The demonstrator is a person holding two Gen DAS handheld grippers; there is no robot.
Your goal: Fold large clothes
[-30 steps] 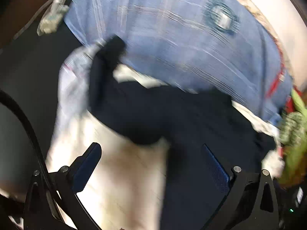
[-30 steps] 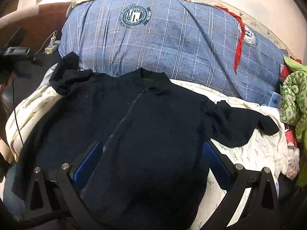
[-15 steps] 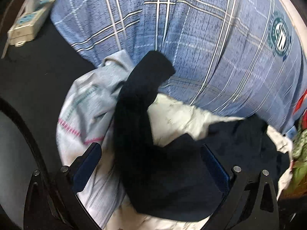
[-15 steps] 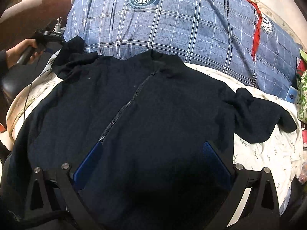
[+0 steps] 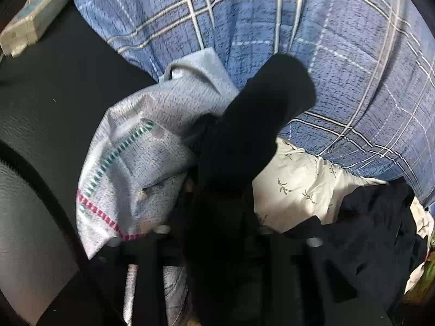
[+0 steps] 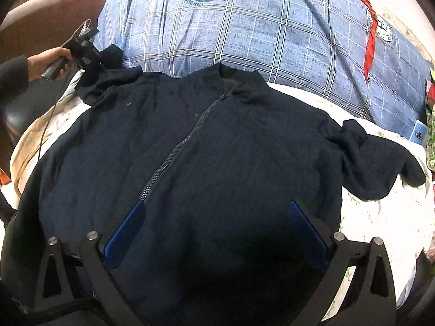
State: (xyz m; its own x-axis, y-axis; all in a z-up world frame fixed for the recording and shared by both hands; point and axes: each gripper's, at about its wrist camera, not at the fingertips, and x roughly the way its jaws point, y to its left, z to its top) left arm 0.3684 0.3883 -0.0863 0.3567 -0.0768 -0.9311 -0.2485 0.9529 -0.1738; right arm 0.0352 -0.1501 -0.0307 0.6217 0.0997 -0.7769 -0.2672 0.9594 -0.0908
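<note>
A dark navy zip jacket (image 6: 212, 146) lies spread face up on a floral sheet, collar toward the blue plaid pillow. Its right sleeve (image 6: 380, 168) lies crumpled at the right. My left gripper (image 5: 214, 225) is shut on the jacket's left sleeve (image 5: 252, 130), whose cuff sticks out beyond the fingers against the pillow; this gripper also shows in the right wrist view (image 6: 84, 51) at the far left. My right gripper (image 6: 214, 233) is open, its blue pads low over the jacket's lower front, holding nothing.
A big blue plaid pillow (image 6: 244, 35) fills the back. A pale blue cloth (image 5: 141, 157) lies left of the held sleeve. A power strip (image 5: 32, 19) sits far left on a dark surface. Green and red clothes (image 6: 431, 125) pile at the right edge.
My left gripper has moved in on the left sleeve and shut on it. My right gripper has dropped closer over the jacket's front, still open.
</note>
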